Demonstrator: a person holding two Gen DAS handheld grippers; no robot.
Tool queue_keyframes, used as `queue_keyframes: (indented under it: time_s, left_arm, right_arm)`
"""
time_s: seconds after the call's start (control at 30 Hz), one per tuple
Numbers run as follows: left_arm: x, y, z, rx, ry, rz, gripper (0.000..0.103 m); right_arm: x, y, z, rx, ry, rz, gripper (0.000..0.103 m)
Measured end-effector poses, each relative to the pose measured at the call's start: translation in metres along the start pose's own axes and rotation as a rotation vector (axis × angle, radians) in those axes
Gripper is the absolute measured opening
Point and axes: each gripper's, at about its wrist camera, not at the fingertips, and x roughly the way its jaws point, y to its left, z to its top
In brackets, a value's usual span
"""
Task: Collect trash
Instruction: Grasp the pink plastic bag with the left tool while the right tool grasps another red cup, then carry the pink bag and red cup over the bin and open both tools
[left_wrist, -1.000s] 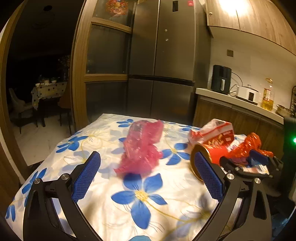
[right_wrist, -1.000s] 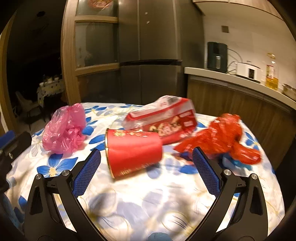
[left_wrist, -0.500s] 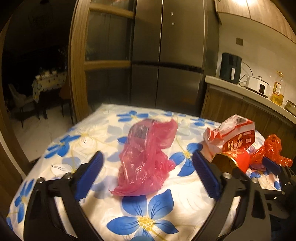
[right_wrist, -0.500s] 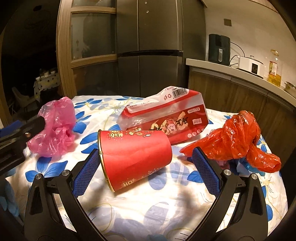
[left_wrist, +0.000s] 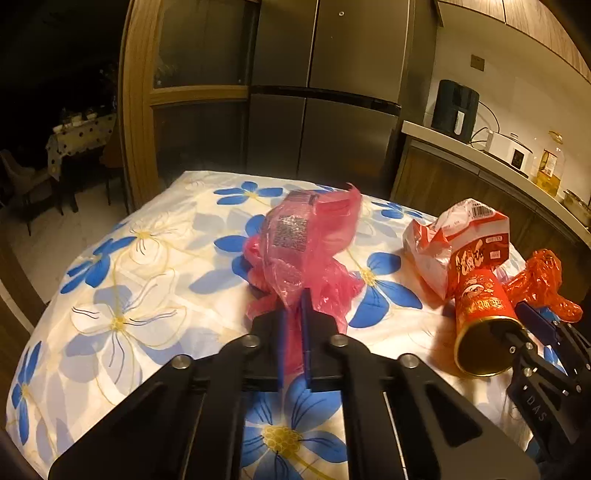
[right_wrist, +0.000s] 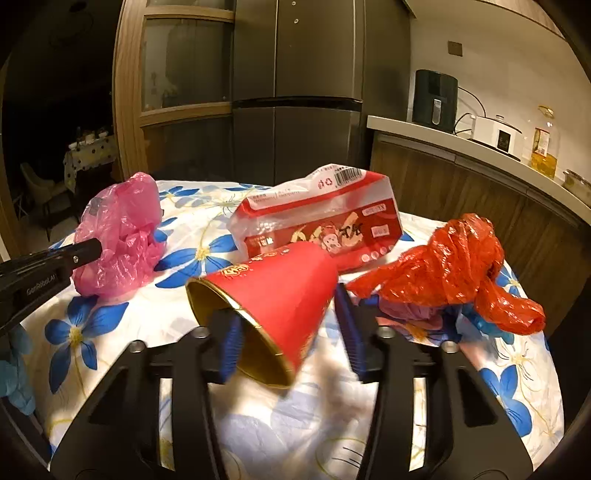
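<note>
A crumpled pink plastic bag lies mid-table on the flowered cloth. My left gripper is shut on its near end; the same bag and left gripper show at the left of the right wrist view. A red paper cup lies on its side, gold mouth towards me. My right gripper is closing on it, one pad at the mouth and the other outside the wall, with gaps still showing. The cup and right gripper appear at the right of the left wrist view.
Behind the cup lies a red and white tissue pack, and to its right a knotted red-orange plastic bag. A tall fridge stands beyond the table. A counter with appliances runs along the right. A dark room with chairs opens on the left.
The left gripper moved in over the pink bag and its jaws shut on it. The right jaws narrowed around the red cup, which swung its mouth towards the camera.
</note>
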Motion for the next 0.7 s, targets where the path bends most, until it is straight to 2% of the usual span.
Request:
queue_keyframes:
  time_s: [0.23,0.7]
  left_arm:
    - [-0.010,-0.005,-0.002,0.011,-0.033,-0.020,0.000]
    - [-0.067,-0.030,-0.014,0.038,-0.126,-0.120,0.000]
  right_arm:
    - [-0.013,-0.012,-0.005,0.029,-0.011,-0.026,0.004]
    - [-0.071,-0.042,-0.014,0.107,-0.079,-0.051,0.003]
